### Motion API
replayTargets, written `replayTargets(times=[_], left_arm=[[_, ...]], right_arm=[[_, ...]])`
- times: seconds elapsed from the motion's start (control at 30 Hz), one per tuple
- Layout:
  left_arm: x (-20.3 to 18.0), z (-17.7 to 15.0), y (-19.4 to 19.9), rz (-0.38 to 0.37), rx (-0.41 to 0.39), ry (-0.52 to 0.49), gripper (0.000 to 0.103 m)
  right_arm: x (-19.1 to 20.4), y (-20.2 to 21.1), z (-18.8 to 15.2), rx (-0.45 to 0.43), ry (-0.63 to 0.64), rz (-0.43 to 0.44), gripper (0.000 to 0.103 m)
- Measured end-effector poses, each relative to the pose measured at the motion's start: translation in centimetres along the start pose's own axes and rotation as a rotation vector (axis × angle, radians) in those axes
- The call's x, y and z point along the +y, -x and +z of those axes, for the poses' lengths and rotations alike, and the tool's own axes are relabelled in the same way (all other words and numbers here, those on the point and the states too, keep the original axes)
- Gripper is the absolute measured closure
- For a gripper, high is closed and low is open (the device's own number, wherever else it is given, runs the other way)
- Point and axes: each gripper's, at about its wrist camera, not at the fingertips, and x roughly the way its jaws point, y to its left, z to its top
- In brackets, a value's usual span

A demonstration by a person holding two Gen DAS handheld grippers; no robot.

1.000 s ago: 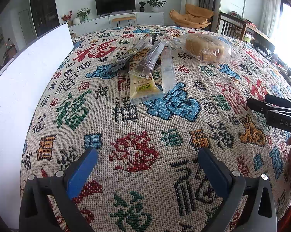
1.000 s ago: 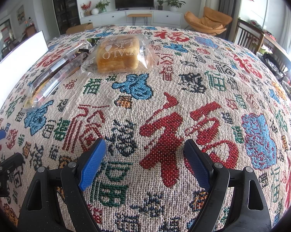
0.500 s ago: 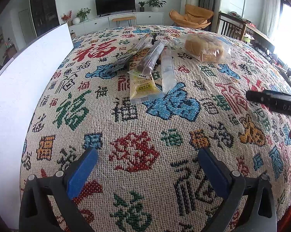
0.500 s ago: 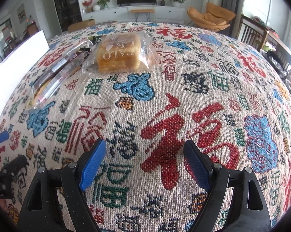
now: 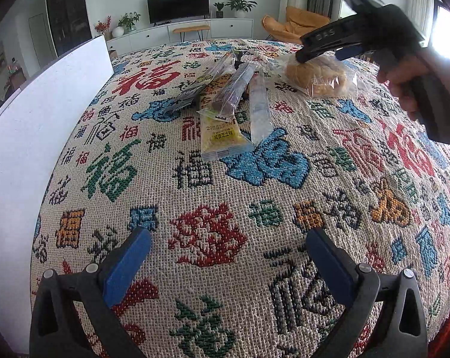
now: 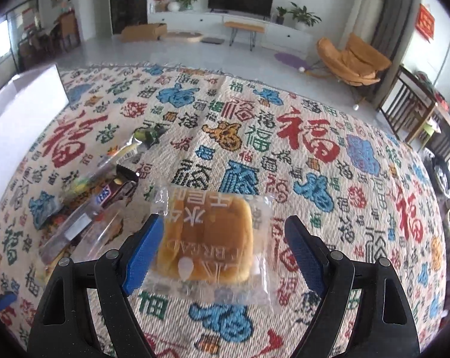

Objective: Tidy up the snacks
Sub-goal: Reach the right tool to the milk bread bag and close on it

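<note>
Snacks, one lot, loose on the table [image 5: 213,238] under a woven cloth of coloured characters.

Item 1: bagged bread [image 6: 205,237], a golden loaf in clear printed wrap, lying flat. It sits between the jaws of the right gripper [image 6: 225,247], which stand wide apart. The left blue pad overlaps the wrapper's edge in the wrist view; contact cannot be told, and nothing is clamped. In the left wrist view the same gripper [image 5: 320,55] hangs over the loaf [image 5: 317,79], held by a hand [image 5: 404,80].

Item 2: heap of long packets [image 6: 90,208], just left of the right jaws and touching one another. It includes a yellow sachet [image 5: 222,137], a dark bar [image 5: 233,89] across it, a clear strip [image 5: 259,110] alongside and a silvery pouch [image 5: 192,91]. From the left gripper [image 5: 229,264] the heap lies well ahead; its jaws are apart over bare cloth and hold nothing.

Containers: none identified. A white board [image 5: 30,137], left of the left jaws, stands along the table's edge; whether it is the side of a box cannot be told, and no contents show.

Progress, judged: sorting looks barely begun. Every snack lies in or beside the one heap, none grouped or stowed. The bread appears first in line for picking up; the packets remain after it.
</note>
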Motion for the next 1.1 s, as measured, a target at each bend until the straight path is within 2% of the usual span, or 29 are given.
replayTargets(times=[0.07, 0.1, 0.17, 0.27, 0.37, 0.43, 0.47, 0.5, 0.53, 0.63, 0.77, 0.83, 0.9, 1.0, 1.1], left_arm=[[0.0, 0.0, 0.0, 0.000, 0.000, 0.000, 0.000], [0.0, 0.0, 0.0, 0.000, 0.000, 0.000, 0.000], [0.0, 0.0, 0.0, 0.000, 0.000, 0.000, 0.000], [0.1, 0.0, 0.0, 0.000, 0.000, 0.000, 0.000], [0.1, 0.0, 0.0, -0.001, 0.000, 0.000, 0.000], [0.1, 0.0, 0.0, -0.001, 0.000, 0.000, 0.000], [0.1, 0.0, 0.0, -0.001, 0.000, 0.000, 0.000], [0.1, 0.1, 0.0, -0.001, 0.000, 0.000, 0.000], [0.1, 0.0, 0.0, -0.001, 0.000, 0.000, 0.000], [0.0, 0.0, 0.0, 0.000, 0.000, 0.000, 0.000], [0.0, 0.0, 0.0, 0.000, 0.000, 0.000, 0.000], [0.1, 0.1, -0.1, 0.000, 0.000, 0.000, 0.000], [0.0, 0.0, 0.0, 0.000, 0.000, 0.000, 0.000], [0.0, 0.0, 0.0, 0.000, 0.000, 0.000, 0.000], [0.0, 0.1, -0.1, 0.000, 0.000, 0.000, 0.000]], right_arm=[[0.7, -2.3, -0.2, 0.034, 0.004, 0.032, 0.015], [0.9, -3.0, -0.5, 0.029, -0.001, 0.022, 0.009], [1.1, -3.5, -1.0, -0.002, -0.019, -0.008, 0.008], [0.4, -3.7, -1.1, -0.007, -0.045, 0.004, 0.008], [-1.7, -4.1, -1.0, 0.040, -0.128, 0.095, 0.010], [-2.4, -3.8, -1.1, 0.068, -0.142, 0.100, 0.012], [-2.5, -3.4, -1.4, 0.079, -0.136, 0.091, 0.017], [-2.6, -2.6, -1.7, 0.067, -0.120, 0.089, 0.024], [-2.6, -1.6, -2.2, 0.049, -0.105, 0.091, 0.026], [-2.9, 1.5, -5.1, 0.010, -0.096, 0.098, 0.026], [-1.7, 6.2, -11.2, -0.076, 0.024, 0.032, 0.026], [-1.0, 7.1, -13.9, -0.106, 0.079, 0.013, 0.024], [-0.9, 6.9, -15.3, -0.125, 0.090, 0.005, 0.016], [-1.9, 6.6, -16.0, -0.165, 0.003, 0.033, 0.011], [-2.8, 5.7, -15.5, -0.138, -0.044, 0.068, 0.006]])
